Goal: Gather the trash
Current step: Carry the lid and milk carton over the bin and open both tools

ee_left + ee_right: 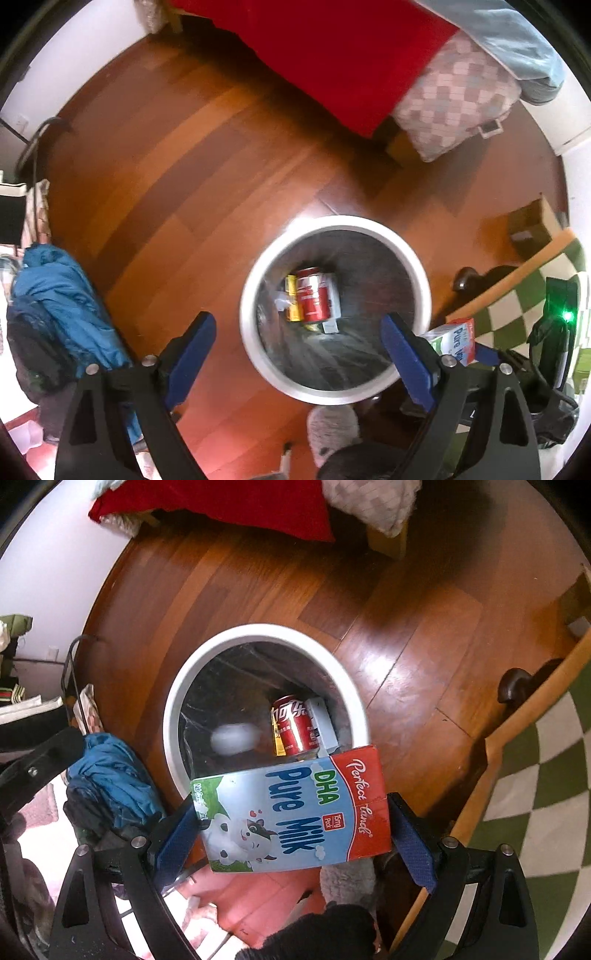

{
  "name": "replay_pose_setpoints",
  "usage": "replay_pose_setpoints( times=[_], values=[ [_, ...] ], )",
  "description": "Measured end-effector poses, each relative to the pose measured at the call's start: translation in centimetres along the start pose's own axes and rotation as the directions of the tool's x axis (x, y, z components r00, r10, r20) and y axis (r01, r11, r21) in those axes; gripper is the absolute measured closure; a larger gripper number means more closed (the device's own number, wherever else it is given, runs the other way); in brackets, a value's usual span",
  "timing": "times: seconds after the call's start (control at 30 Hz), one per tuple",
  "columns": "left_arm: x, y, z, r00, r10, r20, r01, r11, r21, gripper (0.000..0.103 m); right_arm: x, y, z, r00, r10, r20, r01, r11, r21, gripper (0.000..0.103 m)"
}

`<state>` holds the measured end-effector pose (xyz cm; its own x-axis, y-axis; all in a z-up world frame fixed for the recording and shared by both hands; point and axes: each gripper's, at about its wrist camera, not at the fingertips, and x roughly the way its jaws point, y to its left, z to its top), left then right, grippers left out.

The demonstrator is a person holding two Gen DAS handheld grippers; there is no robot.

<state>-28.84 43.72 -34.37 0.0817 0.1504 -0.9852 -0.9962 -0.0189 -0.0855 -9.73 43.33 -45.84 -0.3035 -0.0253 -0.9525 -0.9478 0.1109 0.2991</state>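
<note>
Wood floor (pixel 192 155), bin (pixel 334 225); left hand-held gripper (pixel 299 354) agape, right hand-held gripper (pixel 291 834) clamping milk carton (pixel 295 812).

The mouth of the white bin (pixel 334 221) gapes unobstructed, a red can (pixel 314 300) and cartons lying low at its bottom. Bare wooden floor (pixel 177 155) surrounds it; a blue jacket heap (pixel 62 295) crowds the left, a bed edge (pixel 476 786) the right.
</note>
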Motion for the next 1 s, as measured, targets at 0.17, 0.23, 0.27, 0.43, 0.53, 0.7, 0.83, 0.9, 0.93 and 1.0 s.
replay_pose_setpoints(
  times=[0.17, 0.23, 0.27, 0.43, 0.53, 0.7, 0.83, 0.9, 0.93, 1.0],
  values=[
    [-0.5, 0.4, -0.7, 0.997, 0.066, 0.041, -0.067, 0.998, 0.016, 0.012, 1.0, 1.0, 0.1, 1.0, -0.015, -0.01, 0.015, 0.999, -0.033, 0.0],
    [-0.6, 0.3, -1.0, 0.995, 0.088, 0.05, -0.089, 0.996, 0.027, 0.012, 1.1, 1.4, -0.2, 0.999, -0.034, -0.008, 0.034, 0.998, -0.05, 0.0],
    [-0.7, 0.3, -1.1, 0.994, 0.093, 0.052, -0.095, 0.995, 0.03, 0.012, 1.0, 1.4, -0.4, 0.999, -0.042, -0.008, 0.042, 0.998, -0.055, 0.0],
    [-1.6, -0.2, -2.1, 0.987, 0.137, 0.08, -0.142, 0.988, 0.06, 0.012, 0.2, 1.7, -1.5, 0.994, -0.11, -0.002, 0.109, 0.99, -0.088, 0.0],
    [-2.4, -0.7, -2.9, 0.985, 0.145, 0.093, -0.152, 0.986, 0.074, 0.012, -1.2, 1.6, -2.2, 0.989, -0.144, 0.024, 0.146, 0.985, -0.092, 0.0],
    [-4.3, -1.1, -4.3, 0.982, 0.148, 0.115, -0.158, 0.984, 0.084, 0.012, -4.3, 1.6, -3.7, 0.982, -0.17, 0.085, 0.177, 0.981, -0.082, 0.0],
    [-5.9, -1.2, -5.6, 0.98, 0.142, 0.137, -0.155, 0.984, 0.092, 0.012, -6.9, 1.4, -5.2, 0.977, -0.17, 0.128, 0.18, 0.982, -0.065, 0.0],
    [-6.7, -1.3, -6.2, 0.979, 0.139, 0.148, -0.153, 0.984, 0.094, 0.012, -8.2, 1.4, -6.0, 0.974, -0.171, 0.15, 0.181, 0.982, -0.059, 0.0],
    [-7.3, -1.4, -6.7, 0.978, 0.14, 0.156, -0.156, 0.983, 0.097, 0.012, -8.9, 1.5, -6.5, 0.972, -0.173, 0.162, 0.184, 0.981, -0.057, 0.0],
    [-8.2, -1.6, -7.4, 0.975, 0.14, 0.17, -0.159, 0.982, 0.104, 0.012, -10.1, 1.6, -7.3, 0.969, -0.169, 0.18, 0.182, 0.982, -0.056, 0.0]
  ],
)
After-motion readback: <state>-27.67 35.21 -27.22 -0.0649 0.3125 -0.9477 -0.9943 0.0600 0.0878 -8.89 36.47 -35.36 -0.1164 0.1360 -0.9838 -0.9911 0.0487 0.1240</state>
